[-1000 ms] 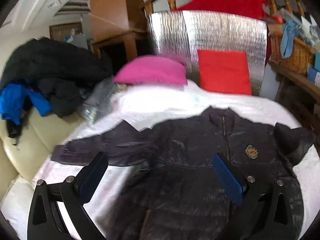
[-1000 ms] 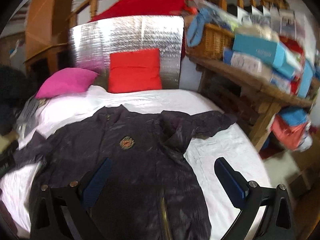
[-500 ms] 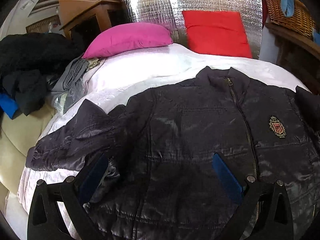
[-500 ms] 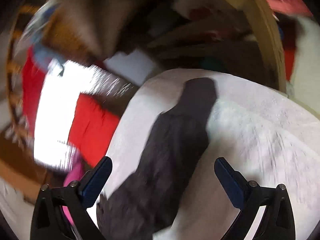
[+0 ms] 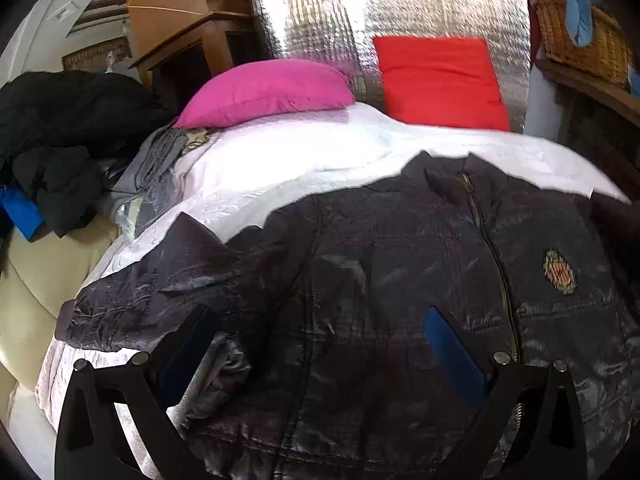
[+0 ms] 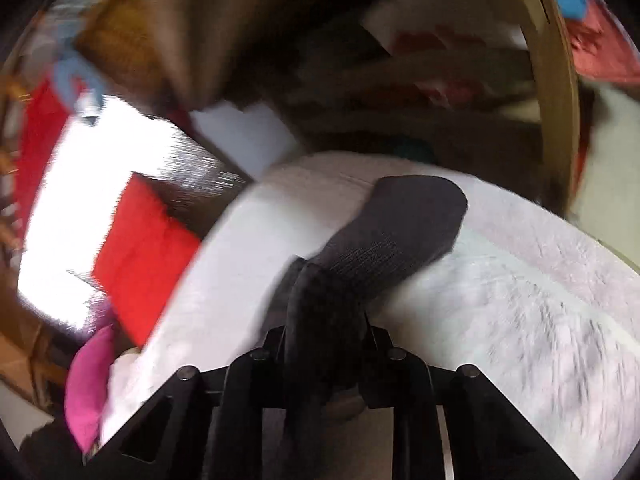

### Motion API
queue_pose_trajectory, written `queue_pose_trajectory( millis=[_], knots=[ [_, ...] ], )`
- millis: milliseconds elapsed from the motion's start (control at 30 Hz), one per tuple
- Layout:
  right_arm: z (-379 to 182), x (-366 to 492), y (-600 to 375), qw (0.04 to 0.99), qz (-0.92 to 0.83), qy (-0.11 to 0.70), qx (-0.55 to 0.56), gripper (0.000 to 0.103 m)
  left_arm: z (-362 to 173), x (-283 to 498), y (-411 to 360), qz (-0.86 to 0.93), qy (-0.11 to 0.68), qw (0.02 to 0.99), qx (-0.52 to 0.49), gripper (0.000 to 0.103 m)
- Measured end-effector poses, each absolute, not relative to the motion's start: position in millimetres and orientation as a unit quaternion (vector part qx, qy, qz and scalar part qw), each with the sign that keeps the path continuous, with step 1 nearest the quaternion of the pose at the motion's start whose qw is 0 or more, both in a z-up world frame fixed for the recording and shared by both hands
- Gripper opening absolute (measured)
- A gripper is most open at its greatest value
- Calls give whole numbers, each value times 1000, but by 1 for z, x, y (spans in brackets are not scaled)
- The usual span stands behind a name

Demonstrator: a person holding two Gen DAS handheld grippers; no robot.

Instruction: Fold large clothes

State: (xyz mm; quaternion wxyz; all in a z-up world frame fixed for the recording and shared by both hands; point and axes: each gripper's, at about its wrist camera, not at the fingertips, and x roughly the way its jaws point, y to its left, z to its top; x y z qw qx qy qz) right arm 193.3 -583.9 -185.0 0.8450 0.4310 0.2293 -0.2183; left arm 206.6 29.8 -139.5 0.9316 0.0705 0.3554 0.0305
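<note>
White bed [image 5: 320, 160], pillows at head. Jacket [image 5: 380, 280] spread front-up across bed, zipped, ready for folding. Left gripper [image 5: 316, 344] wide open over jacket's near sleeve, holding nothing. Right gripper [image 6: 324, 336] clamped on far sleeve [image 6: 396, 224], presumably for folding inward.

A white bedspread [image 5: 304, 160] covers the bed. At its head a pink pillow [image 5: 264, 92] lies beside a red cushion [image 5: 440, 80], which leans against a silver quilted panel [image 5: 320, 16]. To the left, a heap of black clothes [image 5: 64, 120] with a blue piece [image 5: 20, 212] rests on a cream sofa [image 5: 36, 280], and grey folded fabric [image 5: 160, 164] lies at the bed's edge. A wicker basket [image 5: 580, 36] stands on a wooden shelf [image 5: 592, 88] at right.
</note>
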Motion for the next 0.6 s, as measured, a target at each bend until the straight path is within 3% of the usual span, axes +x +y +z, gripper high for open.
queue_pose_trajectory(
  millis=[167, 333, 467, 600],
  knots=[
    [-106, 164, -506, 893, -130, 161, 399, 24, -118, 196, 58, 37, 336, 941, 31, 103],
    [-59, 154, -396, 916, -16, 158, 368, 24, -111, 185, 87, 59, 324, 944, 19, 103],
    [-67, 170, -314, 907, 59, 184, 373, 24, -110, 183, 114, 71, 332, 941, -6, 103],
    [-110, 205, -244, 886, 104, 251, 375, 27, -110, 183, 134, 79, 337, 938, -35, 103]
  ],
)
